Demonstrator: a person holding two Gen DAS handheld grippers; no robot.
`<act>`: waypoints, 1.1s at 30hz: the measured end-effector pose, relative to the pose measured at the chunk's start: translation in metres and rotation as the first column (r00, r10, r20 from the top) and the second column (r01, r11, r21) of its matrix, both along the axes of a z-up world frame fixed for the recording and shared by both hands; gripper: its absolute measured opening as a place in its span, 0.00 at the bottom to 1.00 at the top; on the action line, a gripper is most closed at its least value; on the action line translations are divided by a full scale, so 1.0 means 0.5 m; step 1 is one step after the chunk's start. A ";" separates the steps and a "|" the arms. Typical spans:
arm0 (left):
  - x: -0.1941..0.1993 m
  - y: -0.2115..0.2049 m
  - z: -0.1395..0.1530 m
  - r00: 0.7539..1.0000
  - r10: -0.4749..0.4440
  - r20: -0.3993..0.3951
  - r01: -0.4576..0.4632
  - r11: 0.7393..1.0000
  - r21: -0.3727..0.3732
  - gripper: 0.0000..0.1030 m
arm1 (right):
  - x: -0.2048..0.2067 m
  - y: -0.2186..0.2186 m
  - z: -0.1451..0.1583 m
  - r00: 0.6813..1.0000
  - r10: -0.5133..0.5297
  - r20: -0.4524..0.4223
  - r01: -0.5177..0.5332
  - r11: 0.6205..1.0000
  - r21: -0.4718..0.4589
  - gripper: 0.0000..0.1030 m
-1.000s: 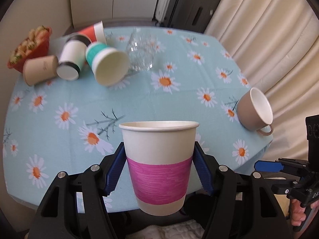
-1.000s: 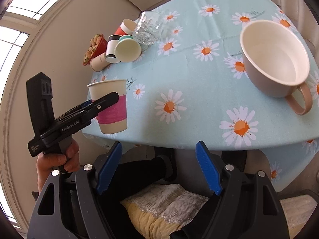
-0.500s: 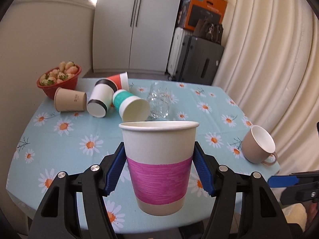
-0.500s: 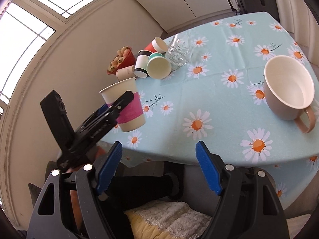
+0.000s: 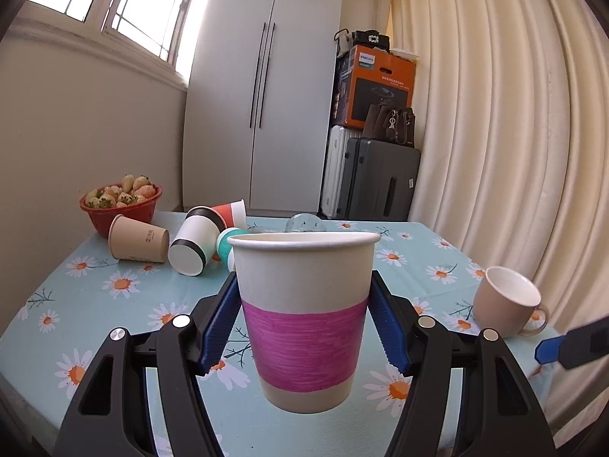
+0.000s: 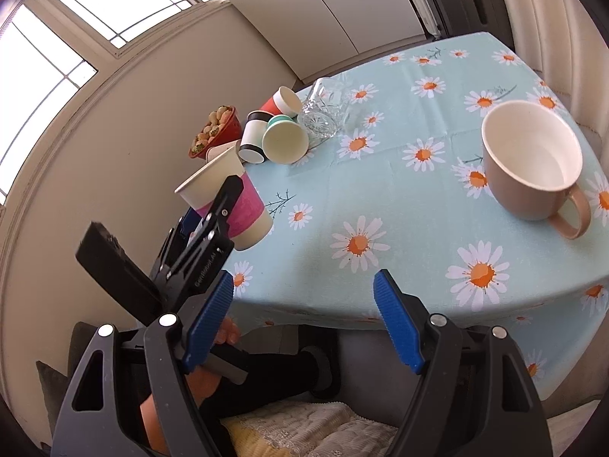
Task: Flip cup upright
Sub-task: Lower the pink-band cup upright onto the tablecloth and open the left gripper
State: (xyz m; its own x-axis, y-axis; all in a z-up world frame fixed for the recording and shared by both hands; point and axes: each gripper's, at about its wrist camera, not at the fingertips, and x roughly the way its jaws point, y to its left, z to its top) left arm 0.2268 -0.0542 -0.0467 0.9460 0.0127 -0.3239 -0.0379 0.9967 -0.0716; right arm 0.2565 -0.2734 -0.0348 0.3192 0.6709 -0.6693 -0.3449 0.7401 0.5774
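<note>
My left gripper [image 5: 304, 316] is shut on a white paper cup with a magenta band [image 5: 304, 327], held upright, mouth up, just above the near left part of the table. The same cup [image 6: 243, 209] shows in the right wrist view, gripped by the left gripper [image 6: 213, 224] over the table's left edge. My right gripper [image 6: 304, 320] is open and empty, in front of the table's near edge, below table height.
Several paper cups [image 5: 190, 240] lie on their sides at the far left, beside a tipped glass [image 6: 323, 114] and a red bowl of strawberries [image 5: 121, 202]. A beige mug [image 6: 533, 160] lies tilted near the right edge. The daisy tablecloth [image 6: 380, 190] covers the table.
The left gripper has carried the magenta cup forward over the table and levelled out, so its view has tilted up to the room. The right gripper has risen slightly and stayed open.
</note>
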 end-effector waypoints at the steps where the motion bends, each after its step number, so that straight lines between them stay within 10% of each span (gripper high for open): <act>1: -0.004 -0.004 -0.006 1.000 0.004 0.014 -0.004 1.000 0.017 0.62 | 0.002 -0.003 -0.004 1.000 -0.007 -0.006 0.007 1.000 0.006 0.73; 33: 0.000 -0.024 -0.113 0.992 0.100 0.083 -0.105 0.993 0.061 0.64 | 0.007 -0.014 -0.053 0.995 -0.054 -0.082 0.053 0.998 -0.017 0.73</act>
